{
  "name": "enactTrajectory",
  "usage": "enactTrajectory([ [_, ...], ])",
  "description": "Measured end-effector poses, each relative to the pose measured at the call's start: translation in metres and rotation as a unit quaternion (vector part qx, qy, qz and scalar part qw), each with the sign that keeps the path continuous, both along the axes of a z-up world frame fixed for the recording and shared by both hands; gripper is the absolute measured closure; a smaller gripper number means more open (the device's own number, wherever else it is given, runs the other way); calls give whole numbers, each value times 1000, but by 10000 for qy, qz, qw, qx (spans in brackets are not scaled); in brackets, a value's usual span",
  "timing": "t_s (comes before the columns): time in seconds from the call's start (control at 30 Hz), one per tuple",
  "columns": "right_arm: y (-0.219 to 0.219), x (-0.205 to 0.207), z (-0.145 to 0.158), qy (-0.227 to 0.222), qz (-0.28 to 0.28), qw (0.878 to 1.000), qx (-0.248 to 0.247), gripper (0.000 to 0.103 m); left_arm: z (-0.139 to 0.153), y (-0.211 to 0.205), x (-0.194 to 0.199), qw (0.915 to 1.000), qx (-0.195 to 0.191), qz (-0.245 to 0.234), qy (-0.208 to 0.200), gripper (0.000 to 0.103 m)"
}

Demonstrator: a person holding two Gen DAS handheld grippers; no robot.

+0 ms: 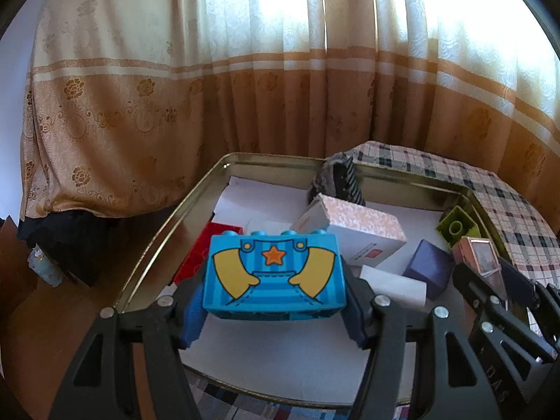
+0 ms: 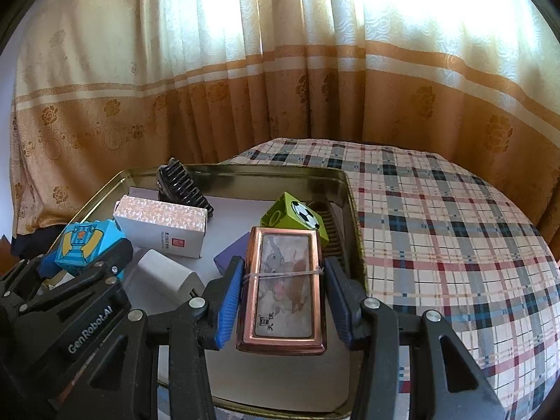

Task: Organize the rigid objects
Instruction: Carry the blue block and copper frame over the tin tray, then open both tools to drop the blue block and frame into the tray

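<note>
the left gripper (image 1: 274, 309) is closed onto a blue toy brick (image 1: 274, 278), 1 pad on each side; the brick's face shows striped overalls, 2 yellow arms and an orange star, and it hangs just above the white paper lining of the tin tray (image 1: 168, 224), near the tray's 7 o'clock corner. the right gripper (image 2: 283, 301) is closed on a copper-framed case (image 2: 283, 287) with a cartoon picture, a thin band across its middle and 2 or 3 printed characters at its lower edge that i cannot read; it sits over the tray's 5 o'clock part. the left gripper's arm, seen from the right wrist, carries the lettering "genrobot.ai".

inside the tray, from the blue brick: a red brick (image 1: 201, 250) lies at 9 o'clock, partly hidden behind it; a white box with a pink patterned top (image 2: 162, 225) and a small red square label on its side lies at 1 o'clock; a plain white block (image 2: 164, 273) and a purple block (image 1: 428, 267) lie at 3 o'clock. a green brick with a football print (image 2: 297, 217) rests by the tray's right wall, a brown comb (image 2: 330, 238) beside it. a black comb (image 2: 183, 185) leans at the far rim.

the tray stands on a plaid cloth (image 2: 455, 231), with a gold floral curtain (image 2: 245, 87) behind.
</note>
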State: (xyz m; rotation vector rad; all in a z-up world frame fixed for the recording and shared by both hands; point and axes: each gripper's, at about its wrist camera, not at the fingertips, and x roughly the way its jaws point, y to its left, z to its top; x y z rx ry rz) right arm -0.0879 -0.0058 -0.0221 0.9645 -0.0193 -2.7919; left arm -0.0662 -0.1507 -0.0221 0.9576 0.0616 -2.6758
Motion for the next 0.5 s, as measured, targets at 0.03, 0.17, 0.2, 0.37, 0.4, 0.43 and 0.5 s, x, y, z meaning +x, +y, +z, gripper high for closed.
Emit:
enactTrajectory([
  [0.03,-1,-1,0,7,-8,10000,17,54,-1,1,-1,10000,-16,-2,-24,39],
  [0.17,-5,-3,-2,-5,40,10000,90,54,-4,4,-8,9998,-91,30,-167,39],
  [0.2,-5,-2,-2,5,42,10000,86,54,-4,4,-9,9998,-99,36,-169,39],
  [0.37,-2,-3,-3,15,25,10000,41,54,-5,6,-10,9997,-170,37,-177,39],
  [0.4,-2,-3,-2,9,32,10000,42,54,-5,6,-10,9997,-173,38,-179,39],
  [0.43,-2,-3,-2,5,41,10000,40,54,-5,6,-10,9997,-176,37,-181,39],
  [0.5,-3,-4,-3,-22,78,10000,31,54,-5,6,-10,9997,-180,38,-184,39],
])
